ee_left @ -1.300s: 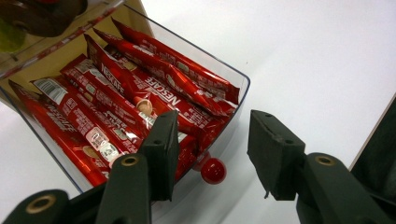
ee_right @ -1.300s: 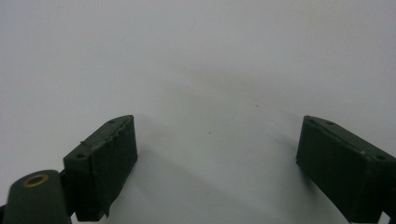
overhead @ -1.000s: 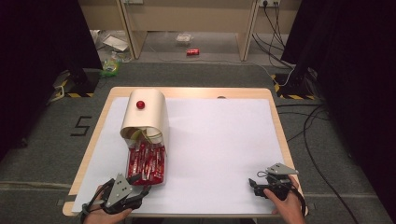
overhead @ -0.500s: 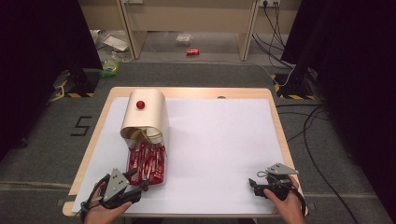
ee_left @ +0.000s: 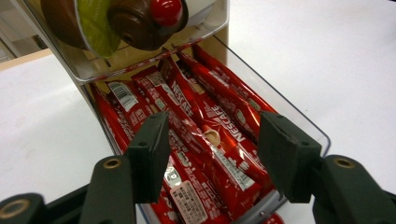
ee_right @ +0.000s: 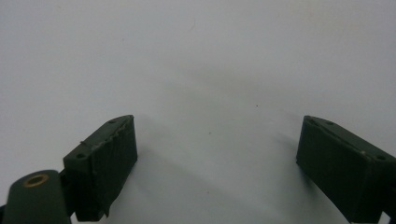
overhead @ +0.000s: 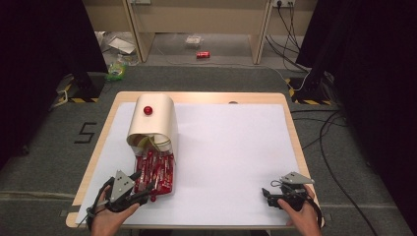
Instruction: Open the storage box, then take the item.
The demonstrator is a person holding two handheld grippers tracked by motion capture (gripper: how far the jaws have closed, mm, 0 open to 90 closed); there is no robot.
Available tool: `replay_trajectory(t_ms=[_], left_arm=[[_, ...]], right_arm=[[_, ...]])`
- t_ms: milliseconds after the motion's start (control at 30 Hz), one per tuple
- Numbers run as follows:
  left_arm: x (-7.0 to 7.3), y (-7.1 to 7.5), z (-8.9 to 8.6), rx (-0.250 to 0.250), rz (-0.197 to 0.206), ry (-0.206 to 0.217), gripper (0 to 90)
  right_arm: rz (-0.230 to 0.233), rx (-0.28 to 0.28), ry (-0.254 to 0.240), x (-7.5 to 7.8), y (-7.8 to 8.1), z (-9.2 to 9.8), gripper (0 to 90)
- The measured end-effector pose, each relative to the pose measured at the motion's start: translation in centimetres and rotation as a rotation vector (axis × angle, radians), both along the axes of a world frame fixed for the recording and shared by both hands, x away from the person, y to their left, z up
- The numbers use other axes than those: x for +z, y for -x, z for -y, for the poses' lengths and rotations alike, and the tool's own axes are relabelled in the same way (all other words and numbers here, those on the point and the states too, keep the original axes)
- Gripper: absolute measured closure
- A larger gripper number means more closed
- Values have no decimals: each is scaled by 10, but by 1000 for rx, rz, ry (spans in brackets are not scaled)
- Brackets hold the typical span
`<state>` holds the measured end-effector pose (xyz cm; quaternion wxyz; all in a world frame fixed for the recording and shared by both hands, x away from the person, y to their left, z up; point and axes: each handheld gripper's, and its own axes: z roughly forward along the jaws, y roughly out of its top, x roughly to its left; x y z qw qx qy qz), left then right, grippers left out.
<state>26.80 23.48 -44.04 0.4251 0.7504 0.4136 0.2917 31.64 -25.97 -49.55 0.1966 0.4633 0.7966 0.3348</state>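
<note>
Grey carpet all round, with a pale wooden table point(overhead: 294, 142) under a white sheet point(overhead: 231, 157) taking up the middle of the high view. Taking the cream dispenser point(overhead: 153, 120) as landmark and going left to right: lies on its side toward the table's far left corner, red knob point(overhead: 147, 110) on top, mouth turned toward the near edge. Just in front of that mouth, touching it, a clear drawer tray point(ee_left: 306, 126) pulled out and packed with red Nescafe stick sachets point(overhead: 156, 169), laid lengthwise and overlapping. Directly in front of the tray, at the near left edge and well nearer than the dispenser, the left gripper point(ee_left: 212, 156) held in a hand point(overhead: 105, 216), pointed at the tray's near end. Seen along its own jaws in the left gripper view: standing apart, about half spread, hanging just above the sachets with several of them lying between the pads, not pressing on any of them, nothing clamped. Behind them in that view, the dispenser's upper compartment with a brown capsule and a greenish one, plus a red cap. Far right of the dispenser, across the bare sheet and well apart from tray and sachets, the right gripper point(overhead: 285, 194) at the near right edge in the other hand point(overhead: 302, 216). Jaws wide apart over plain white sheet in the right gripper view point(ee_right: 217, 158), holding nothing
</note>
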Motion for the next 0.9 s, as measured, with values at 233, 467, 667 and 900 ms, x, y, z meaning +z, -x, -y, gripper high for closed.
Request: replay_trajectory(t_ms=[233, 467, 667, 900], left_arm=[[-1, -12, 8, 5, -18, 2, 446], [-2, -20, 10, 11, -31, -4, 451], [-4, -23, 9, 17, -44, 3, 452], [-9, -28, 9, 14, -65, 3, 471]], right_arm=[[0, 0, 0, 0, 0, 0, 127], [0, 0, 0, 0, 0, 0, 127], [2, 2, 2, 0, 0, 0, 127], [-2, 0, 0, 0, 0, 0, 127]])
